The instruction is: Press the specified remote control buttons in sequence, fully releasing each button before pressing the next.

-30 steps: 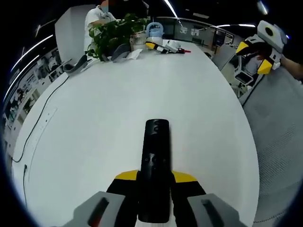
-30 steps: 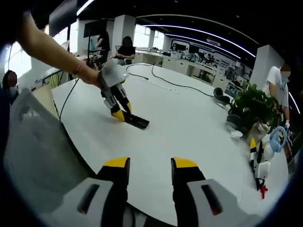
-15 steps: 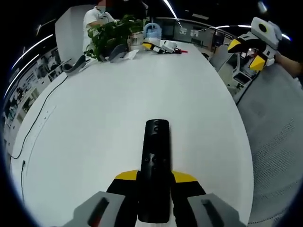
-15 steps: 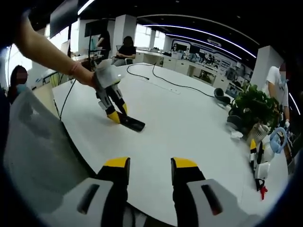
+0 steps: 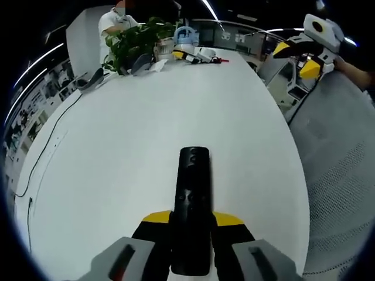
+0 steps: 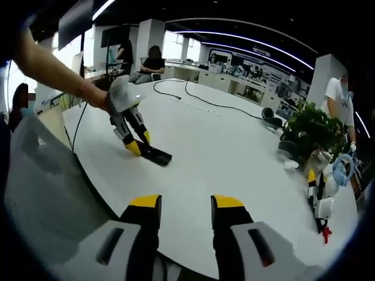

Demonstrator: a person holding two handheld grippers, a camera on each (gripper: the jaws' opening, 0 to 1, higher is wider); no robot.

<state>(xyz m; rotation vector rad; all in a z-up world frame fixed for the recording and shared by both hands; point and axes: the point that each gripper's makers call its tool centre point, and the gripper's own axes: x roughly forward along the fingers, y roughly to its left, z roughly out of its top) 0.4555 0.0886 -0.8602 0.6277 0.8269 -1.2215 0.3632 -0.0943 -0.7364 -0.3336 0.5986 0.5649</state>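
Remote control [image 5: 191, 202], black and slim, lies lengthwise on the white round table [image 5: 146, 117], its near end pinched between the yellow-tipped jaws of the left gripper [image 5: 191, 225]. In the right gripper view the same remote control [image 6: 154, 156] lies flat on the table [image 6: 234, 152] near its edge, with the left gripper [image 6: 138, 147] angled down onto it from a person's hand [image 6: 96, 96] and bare forearm.

The right gripper [image 6: 184, 211] is held off the table's edge, above the mesh back of a chair [image 6: 41, 181], with its jaws spread apart and nothing between them. In the left gripper view it [image 5: 295, 57] hangs in the air beyond the table's far right rim, well apart from the remote.

At the far end of the table stand a leafy potted plant [image 5: 137, 38], a pale blue container [image 5: 186, 36] and a spare yellow-and-white gripper [image 5: 196, 55] lying on its side. A dark cable [image 5: 44, 152] trails along the left side of the tabletop. Someone in a white shirt [image 5: 111, 20] stands behind the plant, and two seated people [image 6: 153, 58] are at desks farther back in the office.
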